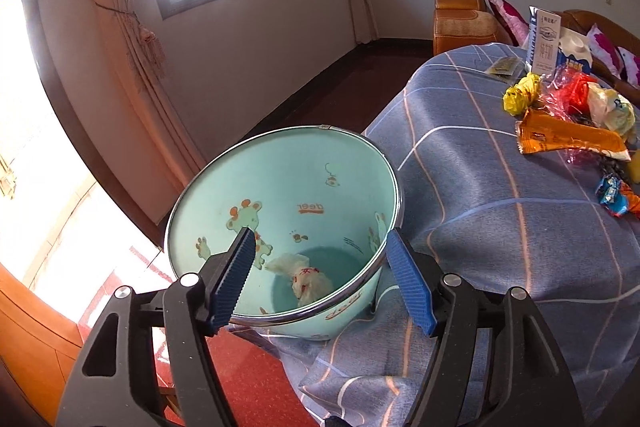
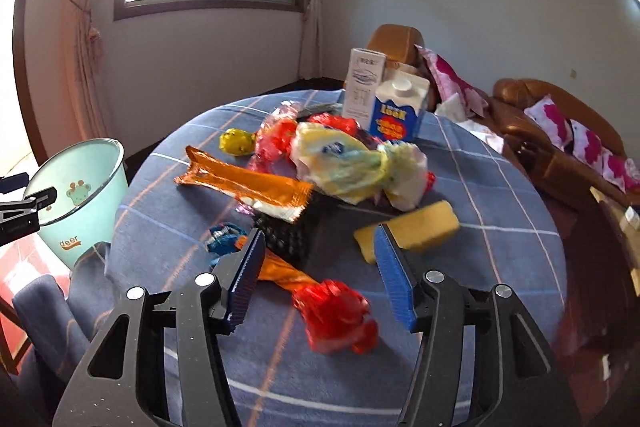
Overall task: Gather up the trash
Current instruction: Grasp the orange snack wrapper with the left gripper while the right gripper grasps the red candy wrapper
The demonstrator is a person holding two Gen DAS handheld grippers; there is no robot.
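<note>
Sunlit living room with a curtained window, a tan leather sofa with pink-flowered cushions, and a round table under a blue-grey checked cloth (image 2: 472,187). Beside the table's edge stands the pale-green metal-rimmed bin printed with cartoon deer (image 1: 288,187); one crumpled white wrapper with red print (image 1: 306,279) already lies at its bottom.

Left gripper (image 1: 320,279): blue ribbed jaws spread apart above the bin mouth, nothing between them. Right gripper (image 2: 320,275): jaws likewise parted and empty, aimed over the litter on the cloth.

Trash to be collected, all on the table: crumpled red plastic bag (image 2: 336,319), nearest the right jaws, slightly blurred; long orange foil snack wrapper (image 2: 248,187); small blue sweet wrapper (image 2: 224,241); yellow crumpled ball (image 2: 236,142); knotted yellow-white plastic bag (image 2: 352,167); yellow sponge block (image 2: 416,223); blue-and-white gable-top carton (image 2: 398,111) and tall white box (image 2: 364,83), both upright at the far side.

Handling, judged: the bags and wrappers look very light, soft and slippery, so they should crush rather than resist; take the red bag across its bunched middle, where the film is thickest, not at a loose edge that may slide out. The foil wrapper is best pinched near its crimped end. The sponge will compress and grip easily. The cartons look stiff, possibly empty, and could tip if nudged; grasp across the narrow faces.
</note>
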